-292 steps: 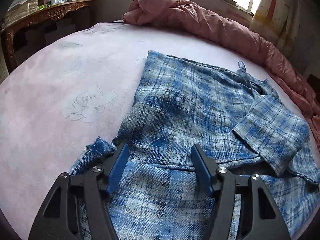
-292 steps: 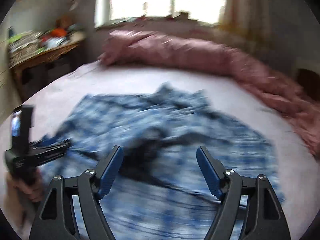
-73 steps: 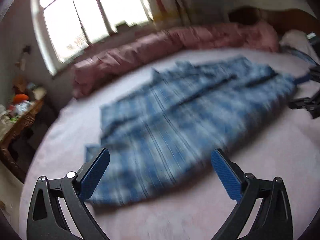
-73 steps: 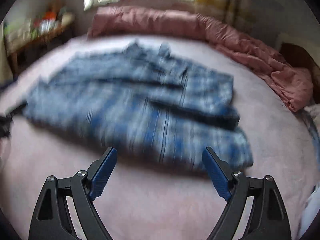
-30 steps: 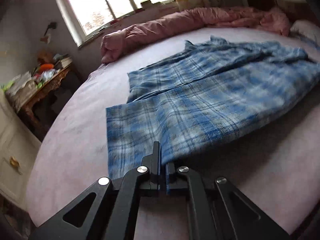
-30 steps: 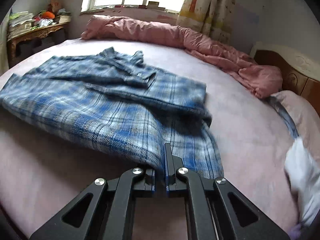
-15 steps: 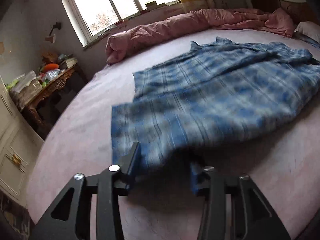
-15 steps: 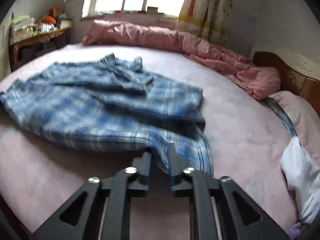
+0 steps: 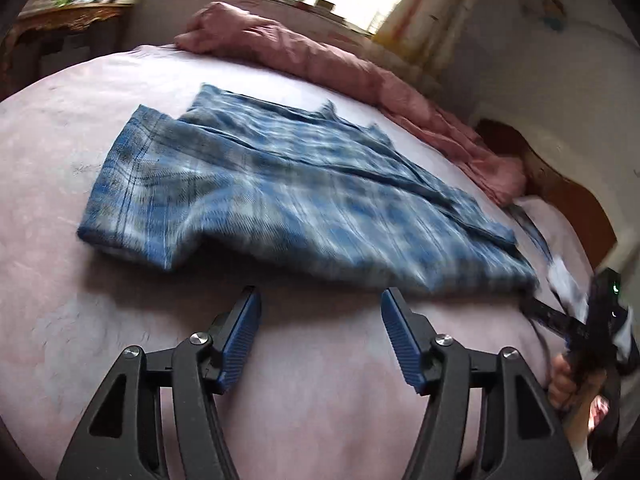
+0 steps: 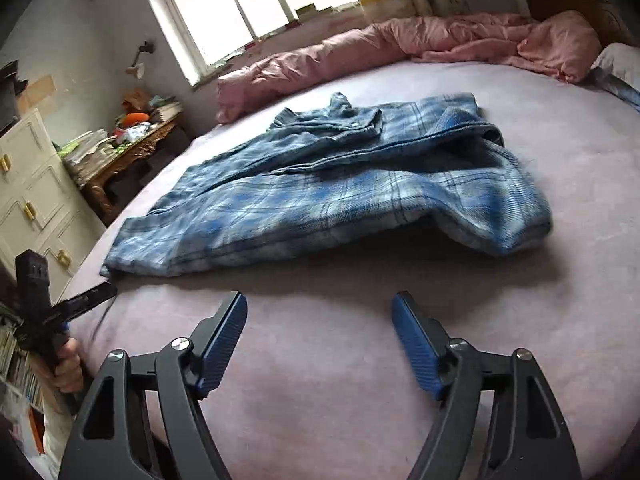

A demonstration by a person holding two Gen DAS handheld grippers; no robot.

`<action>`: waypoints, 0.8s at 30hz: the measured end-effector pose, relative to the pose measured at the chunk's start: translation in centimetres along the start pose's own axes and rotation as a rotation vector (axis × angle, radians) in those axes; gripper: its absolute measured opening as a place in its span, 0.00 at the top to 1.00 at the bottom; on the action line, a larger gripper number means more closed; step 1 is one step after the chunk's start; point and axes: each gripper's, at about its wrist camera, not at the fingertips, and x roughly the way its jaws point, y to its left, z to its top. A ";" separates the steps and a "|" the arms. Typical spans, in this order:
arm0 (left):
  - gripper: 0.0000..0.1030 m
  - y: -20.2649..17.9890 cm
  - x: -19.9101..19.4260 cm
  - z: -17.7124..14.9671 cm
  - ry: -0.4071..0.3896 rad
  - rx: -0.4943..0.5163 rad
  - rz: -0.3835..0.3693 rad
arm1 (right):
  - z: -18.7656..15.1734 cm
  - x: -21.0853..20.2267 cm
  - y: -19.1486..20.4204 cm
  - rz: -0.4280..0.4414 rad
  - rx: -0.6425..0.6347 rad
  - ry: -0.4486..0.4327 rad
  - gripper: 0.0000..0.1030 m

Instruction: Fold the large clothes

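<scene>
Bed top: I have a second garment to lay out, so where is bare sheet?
Bare pink bedsheet runs along the near edge, in front of the blue plaid flannel shirt, and to its right. The far side is crowded by the bunched pink quilt.

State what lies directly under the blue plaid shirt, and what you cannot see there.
The blue plaid shirt lies on the pink bedsheet, which shows bare all around it. The sheet beneath the cloth, and the shirt's underside, are covered.
</scene>
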 end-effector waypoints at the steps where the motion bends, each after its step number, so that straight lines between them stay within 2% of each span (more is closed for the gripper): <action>1: 0.42 0.1 0.7 0.4 0.005 -0.012 0.018 | 0.5 0.5 0.0 -0.026 0.012 -0.005 0.25; 4: 0.42 0.4 1.4 1.7 -0.014 -0.034 0.008 | 2.3 1.8 -0.4 -0.110 0.029 -0.008 0.25; 6: 0.46 0.8 2.0 2.5 0.002 -0.065 0.031 | 3.4 2.3 -0.9 -0.131 0.024 -0.017 0.26; 7: 0.59 1.0 2.2 3.0 0.009 -0.084 0.032 | 4.1 2.6 -1.3 -0.121 0.037 -0.024 0.36; 8: 0.73 1.3 2.3 3.4 0.014 -0.089 0.038 | 4.5 2.6 -1.7 -0.118 0.049 -0.032 0.55; 10: 0.90 1.0 2.3 4.6 -0.004 -0.058 0.071 | 5.4 2.7 -2.0 -0.137 0.043 -0.053 0.70; 11: 0.93 0.8 2.3 5.2 -0.017 -0.034 0.071 | 5.8 2.9 -1.8 -0.147 0.021 -0.058 0.72; 14: 0.94 -0.6 2.0 7.6 -0.077 0.036 0.105 | 7.6 2.8 -0.1 -0.191 -0.074 -0.130 0.82; 19: 0.95 -2.5 3.0 13.9 -0.158 0.093 0.179 | 11.8 2.6 3.0 -0.301 -0.185 -0.269 0.90; 24: 0.95 -3.1 6.6 20.0 -0.177 0.116 0.228 | 17.7 4.6 3.9 -0.367 -0.147 -0.364 0.91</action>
